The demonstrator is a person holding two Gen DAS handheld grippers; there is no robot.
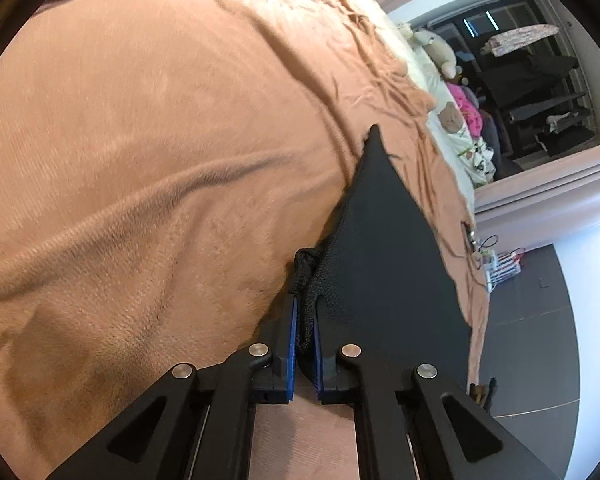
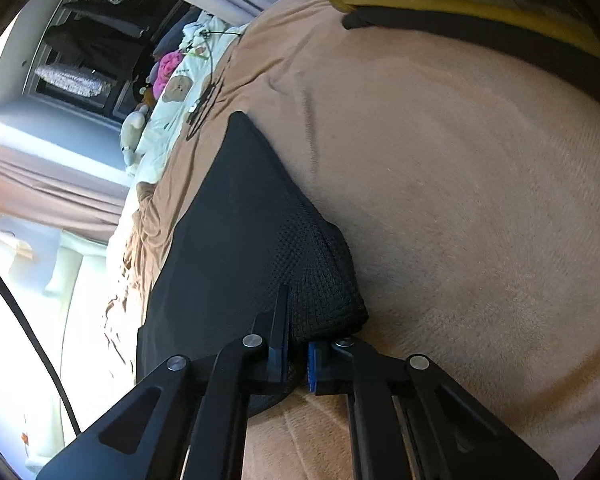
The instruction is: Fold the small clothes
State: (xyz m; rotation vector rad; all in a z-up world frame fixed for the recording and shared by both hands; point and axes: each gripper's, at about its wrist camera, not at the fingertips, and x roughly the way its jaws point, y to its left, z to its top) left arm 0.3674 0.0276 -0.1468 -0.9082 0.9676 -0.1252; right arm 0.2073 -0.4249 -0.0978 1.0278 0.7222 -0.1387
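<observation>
Both tools clamped on black garment [image 1: 384, 264]: left tool [image 1: 305, 344] and right tool [image 2: 298, 344] each pinch an edge. Garment lies on bed [image 1: 140, 140]. Step: grasp done. Next, probably lift and fold over evenly.

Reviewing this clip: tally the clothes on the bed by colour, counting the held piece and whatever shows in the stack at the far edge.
Black: 3 – the black mesh garment clamped by the left gripper and the right gripper, plus two black layers in the folded stack
Yellow: 1 – a layer in that stack
Total: 4 visible; the stack is partly cropped, so more may be hidden.
</observation>
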